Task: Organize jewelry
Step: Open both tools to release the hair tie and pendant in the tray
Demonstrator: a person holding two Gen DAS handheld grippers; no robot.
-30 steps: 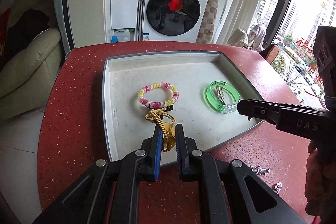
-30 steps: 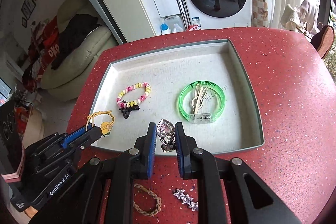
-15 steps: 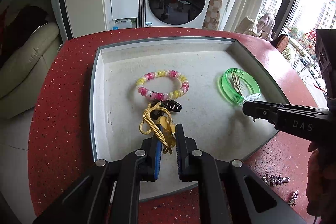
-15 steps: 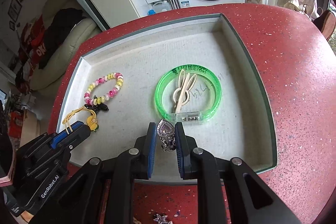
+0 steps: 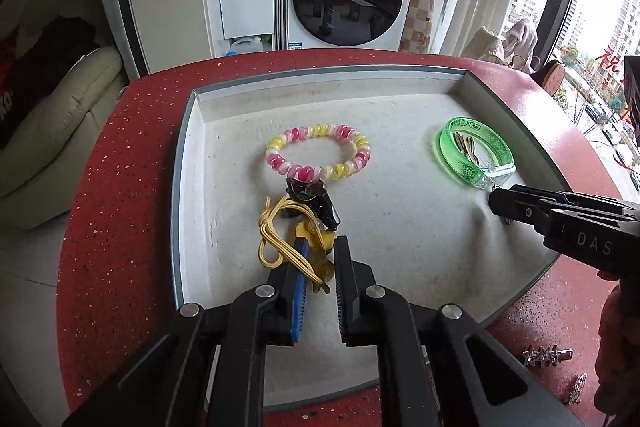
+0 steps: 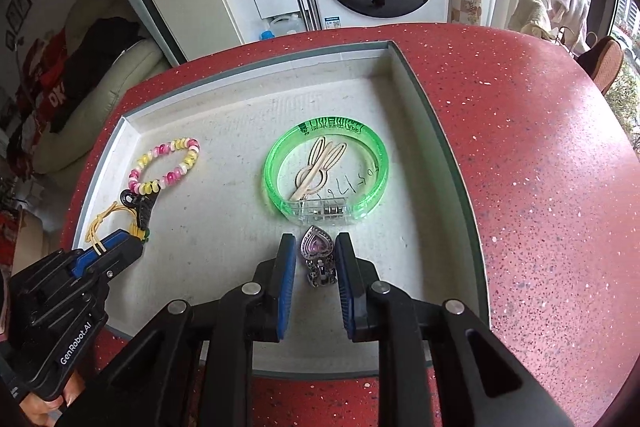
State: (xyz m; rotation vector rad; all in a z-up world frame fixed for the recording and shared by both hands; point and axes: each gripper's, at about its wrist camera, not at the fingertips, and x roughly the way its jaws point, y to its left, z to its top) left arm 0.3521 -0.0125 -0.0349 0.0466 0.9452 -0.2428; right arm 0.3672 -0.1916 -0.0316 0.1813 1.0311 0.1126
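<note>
Both tongs tilt down into the tray point(image 6: 436, 131) — left tongs point(image 5: 320, 259) clamped on the yellow cord charm point(image 5: 280, 247); right tongs point(image 6: 316, 259) opening around the heart pendant point(image 6: 317, 251), beside the green bangle point(image 6: 326, 171).

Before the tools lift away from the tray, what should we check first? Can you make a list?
1. Heart pendant lying in the tray: ok.
2. Right tool opening, pads off the pendant: ok.
3. Yellow cord charm down in the tray: ok.
4. Left tool has let go of the charm: not ok, it grips it.
5. Cord free of the black clip: cannot tell.
</note>
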